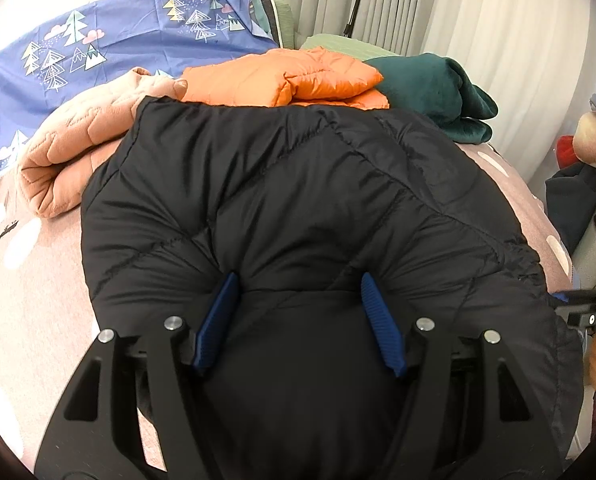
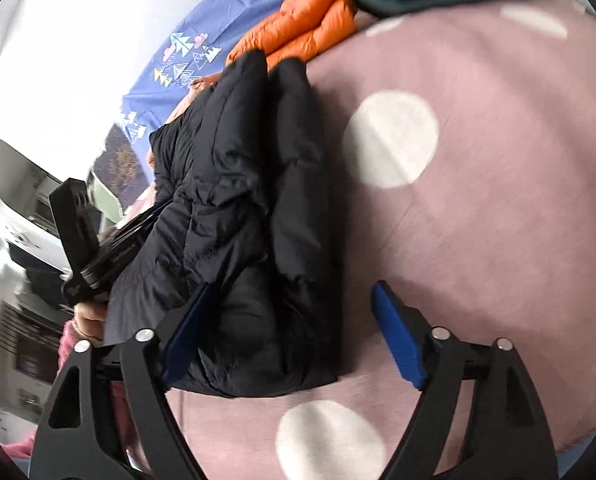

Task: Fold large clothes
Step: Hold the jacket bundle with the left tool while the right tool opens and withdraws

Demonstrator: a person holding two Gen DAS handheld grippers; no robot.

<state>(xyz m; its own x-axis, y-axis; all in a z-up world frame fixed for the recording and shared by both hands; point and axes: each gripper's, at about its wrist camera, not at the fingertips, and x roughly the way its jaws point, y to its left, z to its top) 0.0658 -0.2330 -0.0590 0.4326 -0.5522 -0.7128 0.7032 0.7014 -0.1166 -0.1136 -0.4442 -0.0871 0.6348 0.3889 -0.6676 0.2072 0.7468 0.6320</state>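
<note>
A black puffer jacket (image 1: 298, 184) lies folded into a thick bundle on the pink dotted bed sheet (image 2: 497, 120). My left gripper (image 1: 298, 280) is shut on the black jacket's near edge, and the fabric puckers around both blue pads. In the right wrist view the same jacket (image 2: 238, 160) runs lengthwise, with the left gripper (image 2: 94, 240) and a hand at its far side. My right gripper (image 2: 292, 288) stands wide open at the jacket's end. Its left pad lies along the cloth and its right pad hangs over bare sheet. Nothing is gripped there.
Behind the black jacket lie a folded orange puffer jacket (image 1: 298, 76), a dark teal fleece (image 1: 429, 84) and a peach quilted garment (image 1: 82, 148). A blue cover with tree prints (image 1: 98, 40) lies at the back left, with curtains (image 1: 417, 0) behind. Open sheet lies right of the jacket.
</note>
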